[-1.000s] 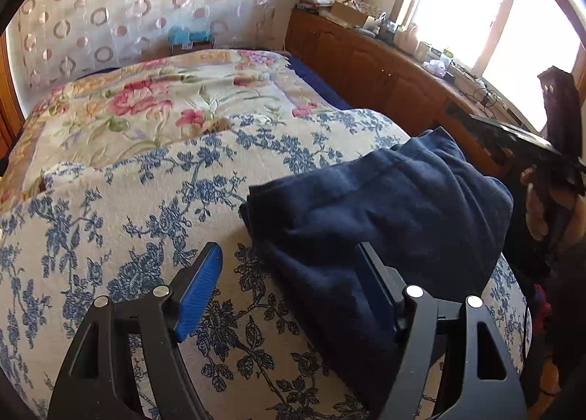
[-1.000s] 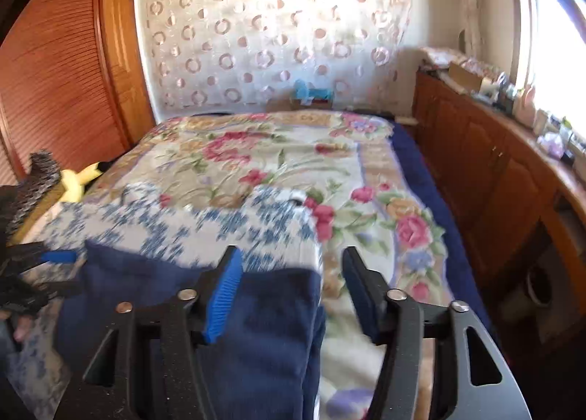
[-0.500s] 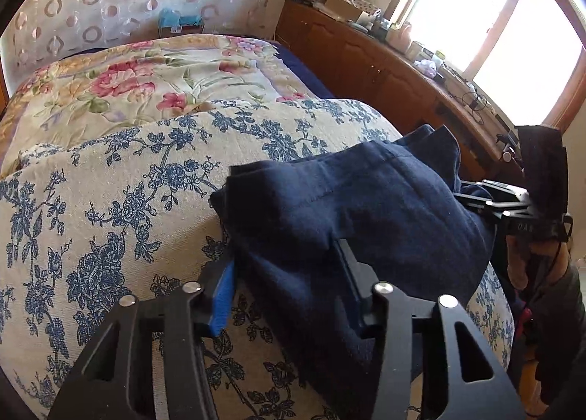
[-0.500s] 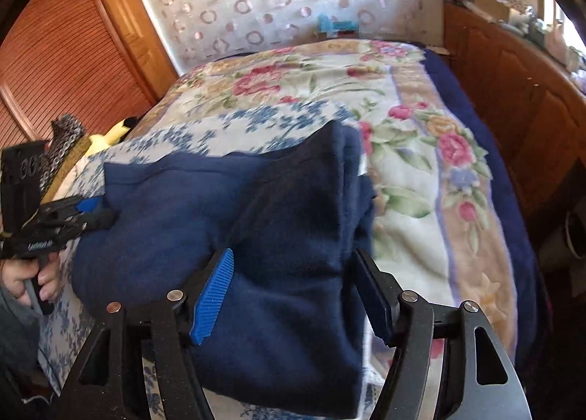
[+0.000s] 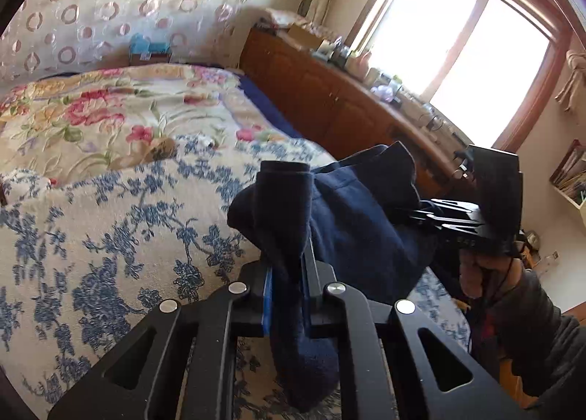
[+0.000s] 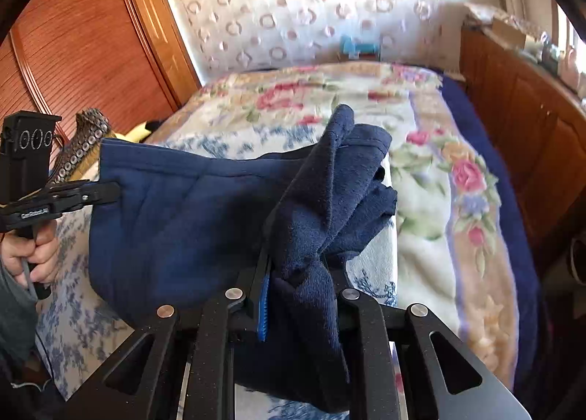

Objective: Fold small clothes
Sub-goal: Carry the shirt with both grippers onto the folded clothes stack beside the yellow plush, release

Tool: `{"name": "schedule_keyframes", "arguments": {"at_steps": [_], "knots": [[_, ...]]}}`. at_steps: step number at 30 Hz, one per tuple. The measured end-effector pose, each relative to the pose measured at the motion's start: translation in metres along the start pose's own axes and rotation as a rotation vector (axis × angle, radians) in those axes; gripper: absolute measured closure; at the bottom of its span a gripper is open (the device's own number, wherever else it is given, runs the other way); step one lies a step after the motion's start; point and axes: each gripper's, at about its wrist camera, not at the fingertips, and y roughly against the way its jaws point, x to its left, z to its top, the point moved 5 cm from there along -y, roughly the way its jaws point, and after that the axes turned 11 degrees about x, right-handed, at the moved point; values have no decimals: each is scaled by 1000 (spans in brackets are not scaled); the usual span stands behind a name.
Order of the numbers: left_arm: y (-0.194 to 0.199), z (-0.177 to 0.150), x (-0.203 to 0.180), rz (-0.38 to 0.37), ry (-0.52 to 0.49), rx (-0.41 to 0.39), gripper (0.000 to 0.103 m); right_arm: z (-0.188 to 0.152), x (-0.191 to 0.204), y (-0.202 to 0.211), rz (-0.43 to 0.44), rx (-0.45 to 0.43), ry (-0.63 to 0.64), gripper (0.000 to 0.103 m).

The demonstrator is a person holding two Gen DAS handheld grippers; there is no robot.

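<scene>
A navy blue garment (image 5: 351,222) hangs between both grippers above the bed. My left gripper (image 5: 287,273) is shut on one bunched corner of it, with cloth spilling over and below the jaws. My right gripper (image 6: 298,284) is shut on the opposite corner of the garment (image 6: 175,215), which is lifted off the blue-flowered cover. The right gripper also shows at the right of the left wrist view (image 5: 472,215). The left gripper shows at the left of the right wrist view (image 6: 73,196).
The bed has a blue-flowered cover (image 5: 110,237) near me and a pink-flowered quilt (image 5: 110,116) beyond. A wooden cabinet (image 5: 329,105) with clutter runs along the right under a window. A wooden wardrobe (image 6: 80,54) stands left of the bed.
Both grippers closed on the garment's two near corners and lifted it off the bed. The cloth now hangs stretched between them.
</scene>
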Motion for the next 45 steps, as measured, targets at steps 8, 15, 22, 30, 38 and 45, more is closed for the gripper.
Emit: {"name": "schedule_keyframes", "arguments": {"at_steps": [8,15,22,30,38,45], "knots": [[93,-10,13,39,-2,-154,91,30,53,30,39,-103,109,85],[190,-42,66,196,56,-273,91,84,146,18,118,-162,292,85],[281,-81,131,347,179,-384,91,158,253,-23,219,-198,441,85],[323,-131,206,427,367,-459,91,239,364,-111,279,-133,598,86],[296,-159,266,467,485,-379,91,275,408,-218,224,-25,675,85],[301,-169,260,536,492,-362,87,306,418,-241,134,-101,579,58]]}}
